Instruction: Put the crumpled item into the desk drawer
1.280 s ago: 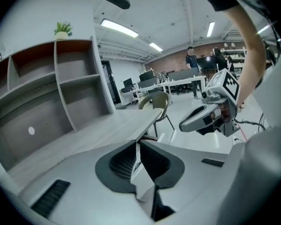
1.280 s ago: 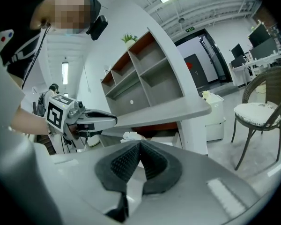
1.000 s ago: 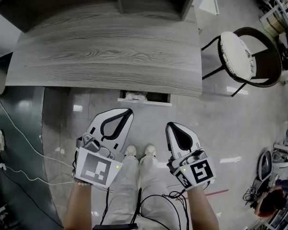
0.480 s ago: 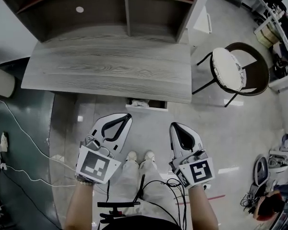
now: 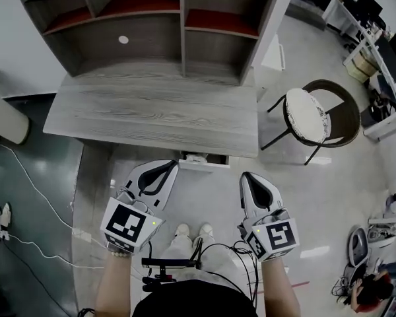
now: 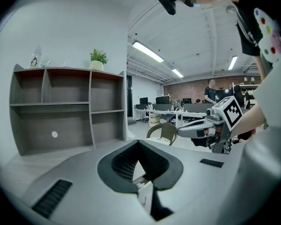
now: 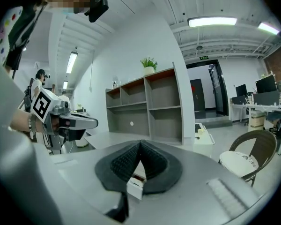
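Fingers, left gripper [image 6: 138,142]: closed, tips meeting, nothing held between them.

Fingers, right gripper [image 7: 140,142]: closed likewise, tips together, empty. Both pairs are side by side and apart from one another. They point toward the table [image 5: 152,114] and stop short of its near edge without touching it.

Crumpled item [image 5: 195,157]: white, lying inside the drawer [image 5: 204,166]. It sits ahead of both pairs of fingers, between them, and neither pair touches it.

Drawer: under the table's near edge, pulled out a little, with its pale front facing the fingers. The item shows in the gap behind that front.

Table: grey wood grain, ahead of the fingers.

Shelf unit [image 5: 165,38]: at the table's far side, beyond the fingers. It is grey with open compartments, and its shelf boards look reddish in the head view. A round white mark sits on the back panel of a lower left compartment.

Plant [image 6: 98,58]: small, potted, on top of the shelf unit.

Chair [image 5: 313,117]: round pale seat on a dark frame. It stands on the floor to the right of the right fingers and ahead of them, near the table's right end.

Cable [image 5: 36,190]: white, trailing over the dark floor to the left of the left fingers.

Shoes [image 5: 191,231]: a pale pair on the floor, behind the fingertips and between the two grippers.
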A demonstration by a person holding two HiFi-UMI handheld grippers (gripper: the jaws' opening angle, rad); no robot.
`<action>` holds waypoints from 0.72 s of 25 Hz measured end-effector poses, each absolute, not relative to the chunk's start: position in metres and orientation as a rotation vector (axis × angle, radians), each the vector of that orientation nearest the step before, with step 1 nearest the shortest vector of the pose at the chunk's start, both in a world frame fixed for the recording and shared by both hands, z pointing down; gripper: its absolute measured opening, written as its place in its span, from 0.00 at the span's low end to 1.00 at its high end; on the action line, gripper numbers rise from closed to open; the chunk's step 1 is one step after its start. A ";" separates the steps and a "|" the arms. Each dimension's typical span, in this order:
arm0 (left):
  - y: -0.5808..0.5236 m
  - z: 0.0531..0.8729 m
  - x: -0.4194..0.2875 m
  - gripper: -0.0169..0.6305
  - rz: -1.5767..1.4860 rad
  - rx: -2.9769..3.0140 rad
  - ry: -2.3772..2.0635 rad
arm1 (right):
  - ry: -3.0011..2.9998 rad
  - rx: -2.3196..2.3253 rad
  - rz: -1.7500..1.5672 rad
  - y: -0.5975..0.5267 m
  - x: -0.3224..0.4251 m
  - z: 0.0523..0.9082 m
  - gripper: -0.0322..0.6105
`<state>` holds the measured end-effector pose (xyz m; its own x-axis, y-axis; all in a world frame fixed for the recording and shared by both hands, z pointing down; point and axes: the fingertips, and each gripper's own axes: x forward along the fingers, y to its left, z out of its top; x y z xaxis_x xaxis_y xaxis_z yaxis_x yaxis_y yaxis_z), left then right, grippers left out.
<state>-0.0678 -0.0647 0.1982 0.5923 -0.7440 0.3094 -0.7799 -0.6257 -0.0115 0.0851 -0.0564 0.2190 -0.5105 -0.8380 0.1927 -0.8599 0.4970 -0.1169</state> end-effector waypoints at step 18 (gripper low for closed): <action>-0.047 0.180 -0.080 0.04 0.512 2.677 -1.316 | -2.633 1.489 0.302 -0.053 0.081 0.187 0.06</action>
<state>-0.0804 -0.0471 0.1801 0.5662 -0.7473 0.3478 -0.7860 -0.6166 -0.0453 0.0810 -0.0534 0.1866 -0.5161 -0.8362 0.1854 -0.8565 0.5016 -0.1218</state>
